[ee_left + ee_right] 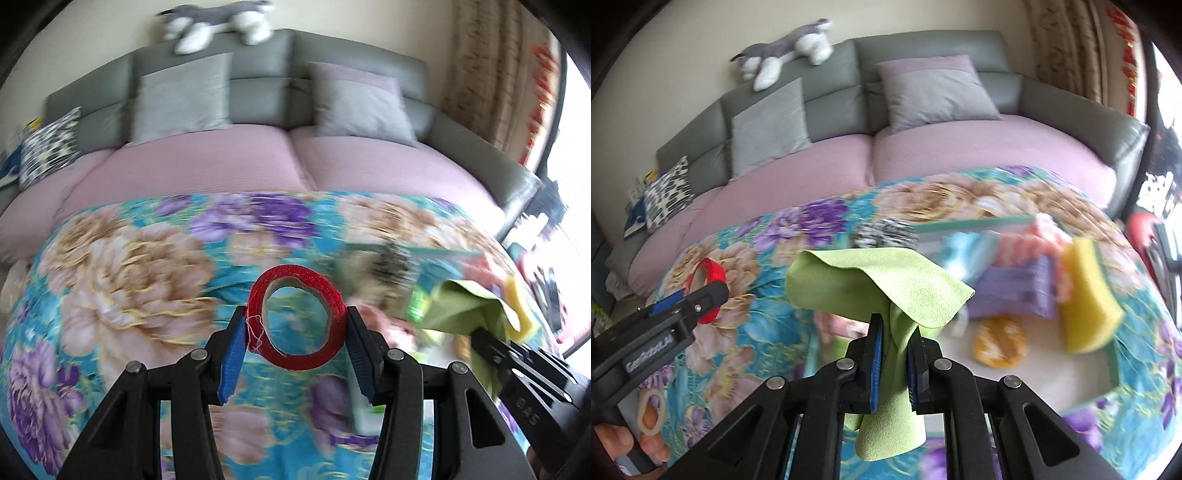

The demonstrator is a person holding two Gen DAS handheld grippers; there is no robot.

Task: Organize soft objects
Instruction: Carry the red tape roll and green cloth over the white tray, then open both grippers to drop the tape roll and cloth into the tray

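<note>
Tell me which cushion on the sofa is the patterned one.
The black-and-white patterned cushion at the far left end of the sofa. The other two cushions are plain grey and stand against the backrest further right.

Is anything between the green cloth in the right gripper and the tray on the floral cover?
Nothing visible blocks it. The green cloth hangs in the right gripper just short of the tray, though a yellow sponge and other items crowd it.

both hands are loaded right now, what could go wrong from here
The left gripper holds the red tape roll only by its outer rim, so the roll may twist or pop out. The green cloth droops over and below the right gripper, so loose folds could snag the yellow sponge or other items in the crowded tray.
</note>
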